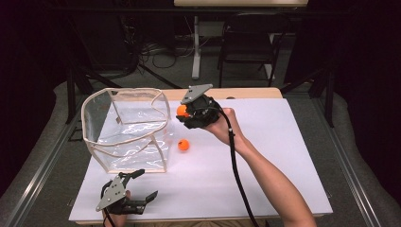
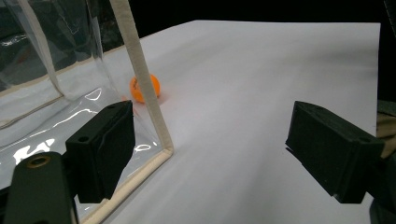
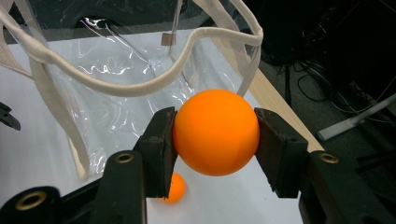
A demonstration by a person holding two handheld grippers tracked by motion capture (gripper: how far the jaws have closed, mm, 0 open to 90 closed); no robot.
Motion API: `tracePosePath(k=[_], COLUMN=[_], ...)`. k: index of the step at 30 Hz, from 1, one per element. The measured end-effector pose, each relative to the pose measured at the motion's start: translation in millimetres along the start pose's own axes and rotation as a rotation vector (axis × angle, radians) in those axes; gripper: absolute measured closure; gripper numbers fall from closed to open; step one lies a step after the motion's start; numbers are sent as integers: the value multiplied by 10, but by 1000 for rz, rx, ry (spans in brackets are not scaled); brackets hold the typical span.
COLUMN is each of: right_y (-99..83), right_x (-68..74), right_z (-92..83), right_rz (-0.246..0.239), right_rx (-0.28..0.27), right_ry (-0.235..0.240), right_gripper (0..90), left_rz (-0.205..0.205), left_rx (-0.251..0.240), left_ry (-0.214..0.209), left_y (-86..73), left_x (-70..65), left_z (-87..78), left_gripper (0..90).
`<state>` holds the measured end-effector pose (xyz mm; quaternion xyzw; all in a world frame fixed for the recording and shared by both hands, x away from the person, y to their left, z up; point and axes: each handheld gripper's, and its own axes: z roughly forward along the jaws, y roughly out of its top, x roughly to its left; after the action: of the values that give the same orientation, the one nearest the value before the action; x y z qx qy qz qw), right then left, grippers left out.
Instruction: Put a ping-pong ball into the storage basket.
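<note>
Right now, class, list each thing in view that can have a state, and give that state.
Clear plastic bag with beige trim: upright, mouth open.
Orange ball in the right tool: clamped, lifted beside the bag's rim.
Second orange ball: loose on the white table.
Right tool: shut on ball.
Left tool: open, empty.

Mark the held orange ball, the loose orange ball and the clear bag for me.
held orange ball (image 3: 215, 132): right gripper view, front centre.
loose orange ball (image 1: 183, 144): high view, its top.
clear bag (image 1: 124, 141): high view, near rim.
</note>
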<state>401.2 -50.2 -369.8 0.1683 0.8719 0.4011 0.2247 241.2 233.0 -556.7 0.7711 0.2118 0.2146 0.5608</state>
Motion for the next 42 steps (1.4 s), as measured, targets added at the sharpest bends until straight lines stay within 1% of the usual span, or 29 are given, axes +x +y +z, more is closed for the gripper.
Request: tracePosePath(k=[8,13,23,26,33,38,40,42], right_y=[70,117,198,217,276,325,340,354], right_x=[-24,-30,-82,-95,-127,-125,-123,-115], right_z=[-3,7,19,27,35,32,26,26], right_rz=[-4,-10,-12,-11,-9,-16,-19,-17], right_rx=[0,3,9,4,3,1,-12,-13], right_ry=[-3,-6,-10,-14,-18,-25,-27,-25], right_gripper=[507,506,507,506,506,507,507,507], left_rz=[-3,2,1,-2,0,0,0,2], left_rx=[-1,-3,-5,-14,-7,-6,-7,-9], left_ry=[-3,-6,-7,-11,-14,-13,-13,-12], left_y=[4,7,8,6,8,8,9,9], left_x=[5,5,7,9,11,11,11,12], left_z=[14,15,13,14,21,23,20,20], left_gripper=[156,156,156,156,156,156,156,156])
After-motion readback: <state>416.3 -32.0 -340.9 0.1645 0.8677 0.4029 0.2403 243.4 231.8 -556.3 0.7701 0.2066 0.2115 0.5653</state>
